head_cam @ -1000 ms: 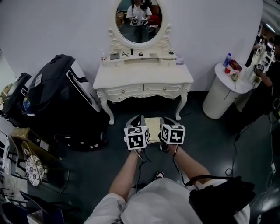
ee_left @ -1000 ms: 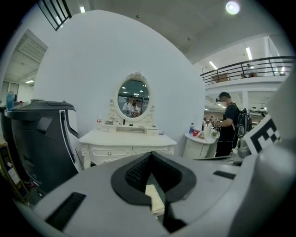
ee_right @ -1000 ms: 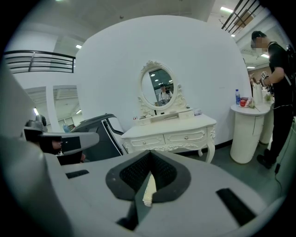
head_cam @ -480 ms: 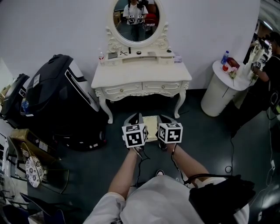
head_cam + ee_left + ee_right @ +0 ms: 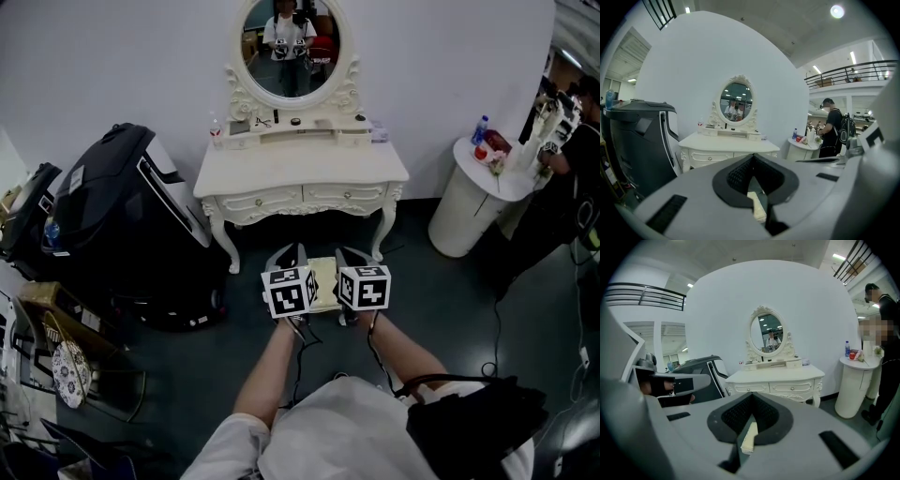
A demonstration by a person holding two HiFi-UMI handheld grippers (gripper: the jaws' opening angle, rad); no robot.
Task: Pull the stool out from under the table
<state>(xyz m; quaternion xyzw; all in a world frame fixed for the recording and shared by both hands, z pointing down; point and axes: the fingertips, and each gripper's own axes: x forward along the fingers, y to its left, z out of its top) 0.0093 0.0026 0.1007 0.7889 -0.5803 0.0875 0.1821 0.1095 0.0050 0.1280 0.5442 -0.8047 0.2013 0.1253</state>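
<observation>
Nothing has shifted since the earlier frame. My left tongs [image 5: 294, 255] and right tongs [image 5: 349, 255] are clenched, one at each side of the cream stool [image 5: 326, 281]. The stool stands on the floor [image 5: 234, 347], just in front of the white bench [image 5: 300, 173].

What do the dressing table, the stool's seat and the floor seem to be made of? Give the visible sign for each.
Dressing table: probably painted wood, possibly moulded resin; cream-white satin coat over carved scrollwork and curved legs.
Stool seat: seems pale matte fabric padding; mostly hidden, so uncertain.
Floor: hard, smooth, dark, with a faint sheen; perhaps coated concrete.
</observation>
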